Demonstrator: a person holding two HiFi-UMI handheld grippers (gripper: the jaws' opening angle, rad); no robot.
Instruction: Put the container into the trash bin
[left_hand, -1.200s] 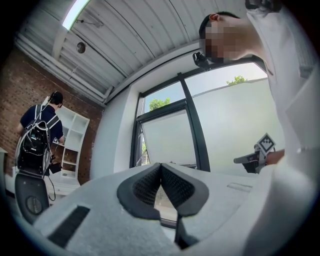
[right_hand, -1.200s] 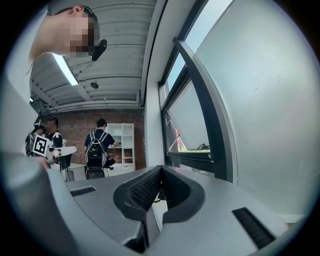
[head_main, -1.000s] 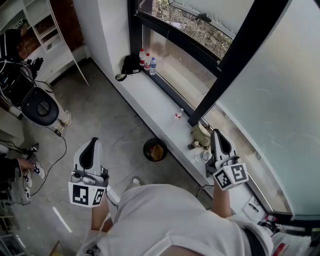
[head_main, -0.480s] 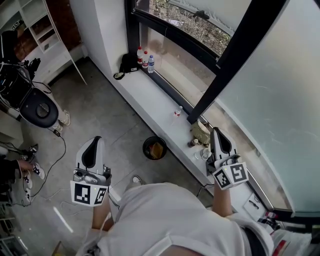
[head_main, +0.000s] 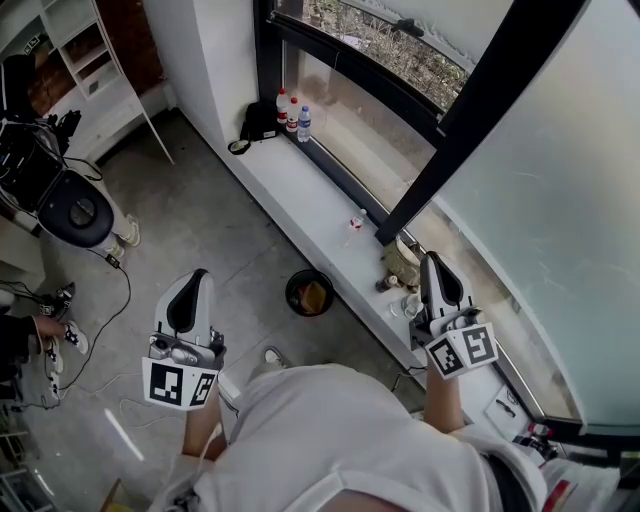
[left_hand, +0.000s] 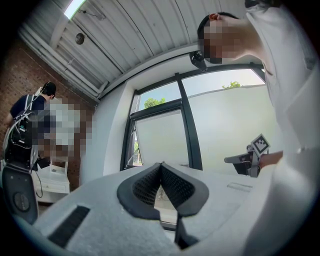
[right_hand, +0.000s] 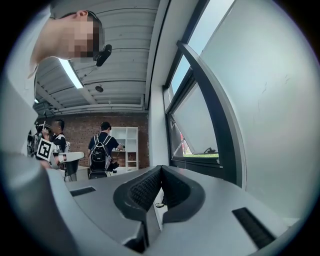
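Two grippers pressed shut, nothing pinched.
Both the left gripper and the right gripper are held closed and empty. A small clear container is seen on the white windowsill, just beside the right gripper. Something yellowish, not identifiable, lies in the trash bin on the grey floor below. Either that is a binned container, or the sill one is yet to be taken. Bottles are lined up by the window.
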